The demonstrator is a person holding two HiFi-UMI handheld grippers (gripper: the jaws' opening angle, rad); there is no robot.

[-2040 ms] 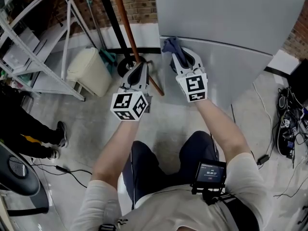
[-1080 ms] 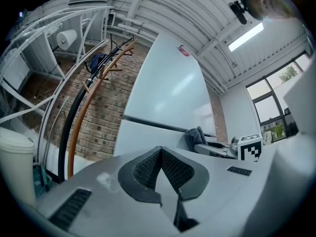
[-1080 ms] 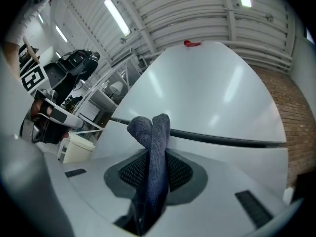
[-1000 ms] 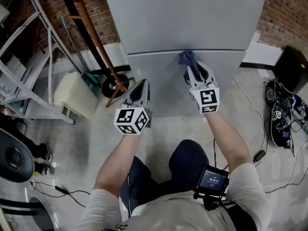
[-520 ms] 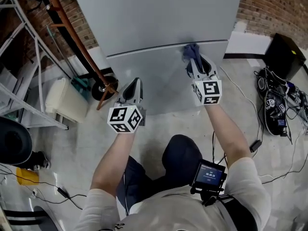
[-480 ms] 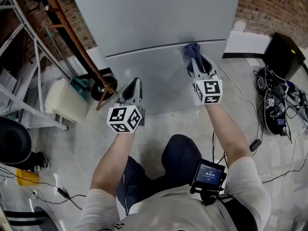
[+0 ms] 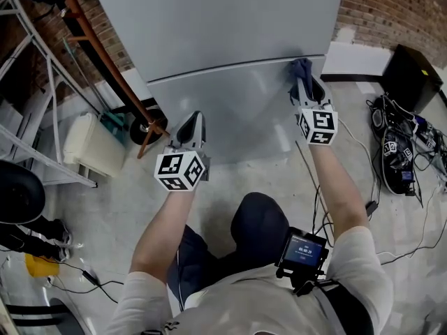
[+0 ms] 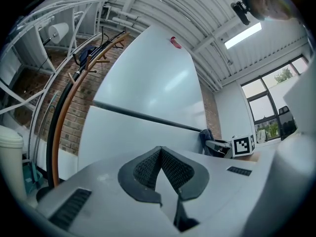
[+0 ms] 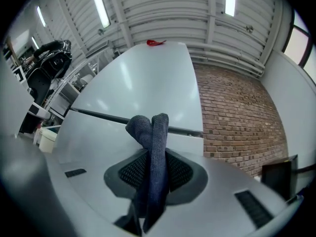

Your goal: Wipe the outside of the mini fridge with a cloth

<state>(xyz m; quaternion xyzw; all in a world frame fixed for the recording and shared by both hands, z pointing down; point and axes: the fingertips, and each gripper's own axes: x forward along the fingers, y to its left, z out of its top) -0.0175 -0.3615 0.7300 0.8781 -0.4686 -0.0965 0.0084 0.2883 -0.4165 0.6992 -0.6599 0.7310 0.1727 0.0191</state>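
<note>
As R gripper [image 7: 306, 93] clamps, cloth [image 9: 153, 132] sits btwn jaws.

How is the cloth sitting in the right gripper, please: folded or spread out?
Folded. The cloth is bunched into a narrow doubled strip, clamped in the right gripper.

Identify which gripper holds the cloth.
The right gripper: its fingers pinch a dark blue cloth. The left gripper is closed on nothing.

A workshop-like room: brick walls [image 7: 391, 5], metal shelving [image 7: 42, 153], loose cables [image 7: 394, 160] on concrete floor [image 7: 105, 215].
</note>
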